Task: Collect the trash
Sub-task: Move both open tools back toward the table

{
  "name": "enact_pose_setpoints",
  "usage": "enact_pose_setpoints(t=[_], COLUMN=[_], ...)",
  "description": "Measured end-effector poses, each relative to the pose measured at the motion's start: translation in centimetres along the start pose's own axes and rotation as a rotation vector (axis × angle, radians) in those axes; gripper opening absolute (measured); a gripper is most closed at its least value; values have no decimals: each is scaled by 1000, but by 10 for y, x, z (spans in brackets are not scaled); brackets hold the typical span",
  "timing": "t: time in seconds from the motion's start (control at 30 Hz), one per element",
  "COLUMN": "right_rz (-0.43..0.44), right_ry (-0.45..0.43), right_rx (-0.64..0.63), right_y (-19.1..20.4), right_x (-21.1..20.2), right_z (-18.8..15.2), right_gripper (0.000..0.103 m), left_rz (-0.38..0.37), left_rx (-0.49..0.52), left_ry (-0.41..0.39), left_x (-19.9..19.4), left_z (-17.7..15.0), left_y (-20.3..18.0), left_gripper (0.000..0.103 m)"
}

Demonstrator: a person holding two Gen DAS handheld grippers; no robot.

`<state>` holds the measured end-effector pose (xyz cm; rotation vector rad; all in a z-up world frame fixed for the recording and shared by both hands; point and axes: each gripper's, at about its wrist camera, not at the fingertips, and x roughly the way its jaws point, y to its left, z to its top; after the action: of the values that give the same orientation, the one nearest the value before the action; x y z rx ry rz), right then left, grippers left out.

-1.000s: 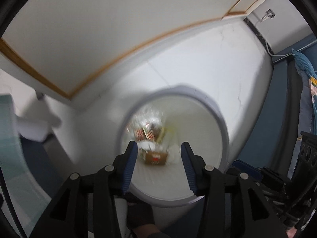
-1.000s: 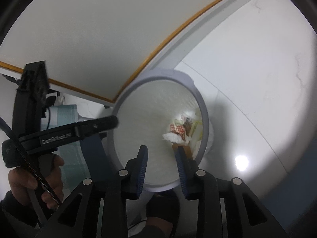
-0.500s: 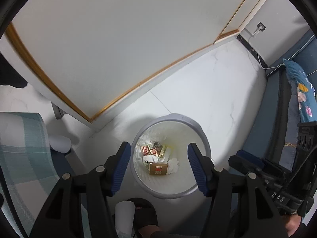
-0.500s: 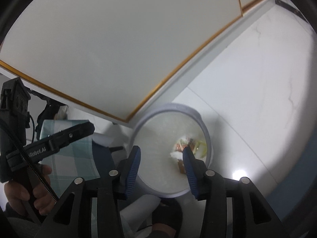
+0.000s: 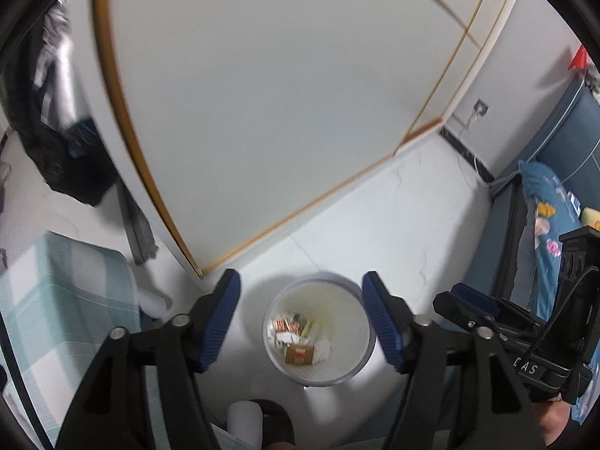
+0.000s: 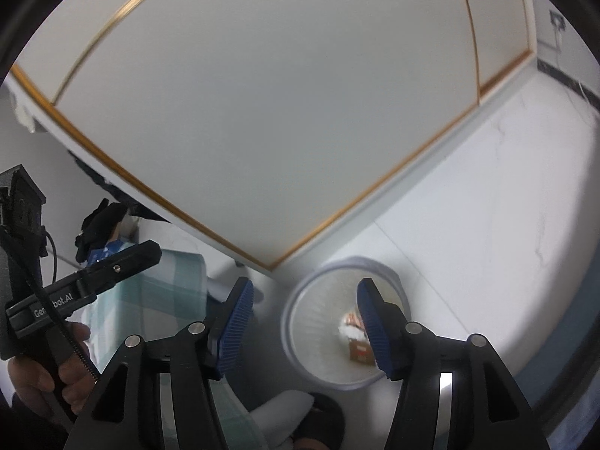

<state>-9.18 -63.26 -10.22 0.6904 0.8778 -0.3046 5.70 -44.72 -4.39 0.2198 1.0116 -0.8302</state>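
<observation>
A round white trash bin (image 5: 354, 369) stands on the white floor below me; it also shows in the right wrist view (image 6: 300, 341). Inside lie a brown carton (image 5: 299, 354), crumpled white paper (image 5: 323, 348) and a red-patterned wrapper (image 5: 282, 325). My left gripper (image 5: 302, 318) is open and empty, high above the bin. My right gripper (image 6: 304, 326) is open and empty, also high above the bin. The right gripper's body shows at the right of the left wrist view (image 5: 525, 341); the left gripper's body shows at the left of the right wrist view (image 6: 86, 277).
A white wardrobe door with gold trim (image 5: 262, 105) rises behind the bin. A green-checked cloth surface (image 5: 56, 311) lies left. A blue bed with patterned bedding (image 5: 547, 225) is at the right. A black slipper on a foot (image 5: 275, 425) is beside the bin.
Both grippers have risen well away from the bin, which now looks much smaller. Both pairs of jaws have opened wider.
</observation>
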Motion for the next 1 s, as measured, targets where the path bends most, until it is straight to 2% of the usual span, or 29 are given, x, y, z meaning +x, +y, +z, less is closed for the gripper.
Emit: enact_pose_setpoints(t=[0.2, 0.33, 0.47, 0.77, 0.83, 1.0], right_rz=[2, 14, 43, 114, 126, 178], right_ry=[-63, -90, -136, -208, -220, -236], right_rx=[-72, -101, -136, -286, -322, -398], right_y=[33, 52, 79, 162, 178, 224], right_x=[-33, -46, -67, -108, -112, -123], right_z=[7, 12, 14, 1, -4, -18], right_gripper=[61, 64, 67, 77, 78, 81], left_rz=[8, 21, 52, 156, 193, 256], left_rx=[-18, -55, -79, -143, -169, -249], left_ry=[-92, -177, -235, -355, -384, -438], left_x=[-40, -73, -101, -168, -184, -215], left_z=[0, -6, -14, -34, -41, -59], left_y=[13, 29, 46, 87, 98, 129], left_gripper=[67, 75, 75, 77, 84, 84])
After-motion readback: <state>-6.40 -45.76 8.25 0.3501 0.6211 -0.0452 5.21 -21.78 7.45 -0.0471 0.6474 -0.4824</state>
